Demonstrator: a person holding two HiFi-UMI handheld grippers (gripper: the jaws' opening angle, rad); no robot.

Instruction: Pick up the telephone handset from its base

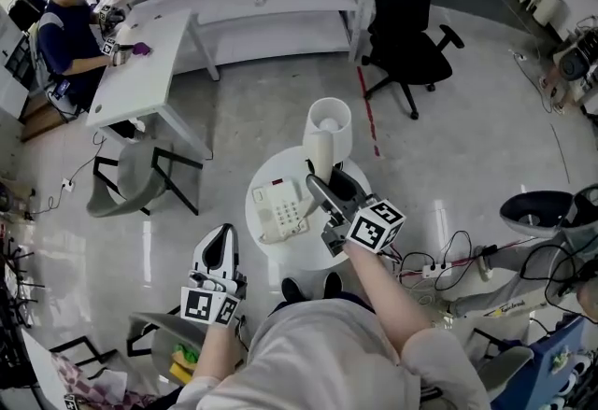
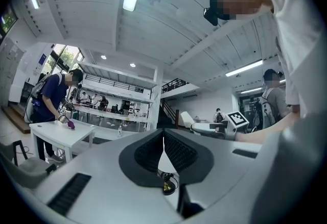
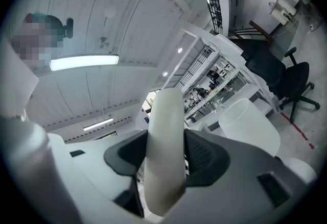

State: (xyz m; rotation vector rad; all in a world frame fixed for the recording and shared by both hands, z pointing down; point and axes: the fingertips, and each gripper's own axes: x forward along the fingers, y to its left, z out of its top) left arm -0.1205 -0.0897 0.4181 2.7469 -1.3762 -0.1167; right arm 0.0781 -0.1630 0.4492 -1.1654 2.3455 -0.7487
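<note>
Right gripper view shows my right tongs (image 3: pixel 164 154) clamped half-open on the white handset (image 3: pixel 166 116), held above its base (image 1: pixel 280 210) on the round surface (image 1: pixel 290 254). My left tongs (image 2: pixel 163 152) are closed and empty. I can't quite tell what is in the white tub (image 1: pixel 327 123).

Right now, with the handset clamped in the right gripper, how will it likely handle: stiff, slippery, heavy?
The handset is probably stiff: it shows one smooth curve through the right gripper. Its smooth shell may slip or pivot, since the gripper clamps only its middle. It looks like light plastic; any cord to the base is unseen.
</note>
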